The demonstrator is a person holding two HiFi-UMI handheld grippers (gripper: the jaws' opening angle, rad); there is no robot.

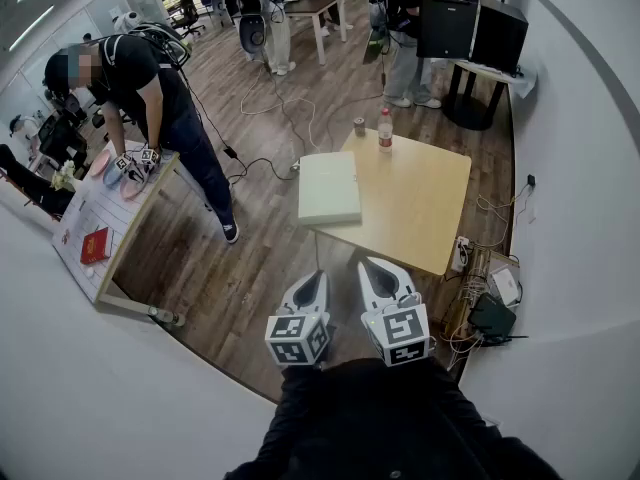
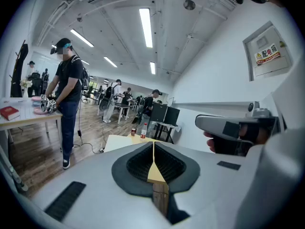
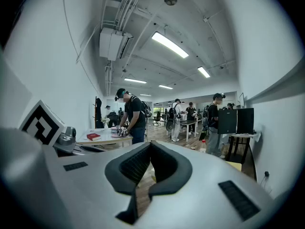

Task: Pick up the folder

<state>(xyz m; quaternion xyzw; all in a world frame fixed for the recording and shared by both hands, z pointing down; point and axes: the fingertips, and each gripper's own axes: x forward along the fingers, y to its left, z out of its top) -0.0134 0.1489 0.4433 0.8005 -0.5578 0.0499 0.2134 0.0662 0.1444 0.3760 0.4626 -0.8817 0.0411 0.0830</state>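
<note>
As the jaws stand now: the left gripper [image 2: 153,146] has its jaws together, pad tips meeting, nothing between them. The right gripper [image 3: 150,146] also shows its jaws closed tip to tip and empty.
Gripper position: both are held side by side on the person's side of the folder [image 1: 329,188], well apart from it and over the wooden floor.
Gripper aim: both point roughly toward the folder and slightly downward. This is judged to be an approach posture, not a grasp.
Folder: pale green, lying flat and untouched on a wooden surface [image 1: 425,213]. It sits at the corner of the surface nearest the left gripper.
Folder edge: its left side appears to project a little past the surface. If so, that edge lets one jaw pass beneath it.
Bottle [image 1: 385,130] and can [image 1: 360,126]: upright beyond the folder, near it but apart, so they do not obstruct a lift.
Step in hand: approach; pickup not yet begun.
Next requirement: the jaws must part before closing on an edge.
Risk: a thin, flat folder may slide instead of lifting.
</note>
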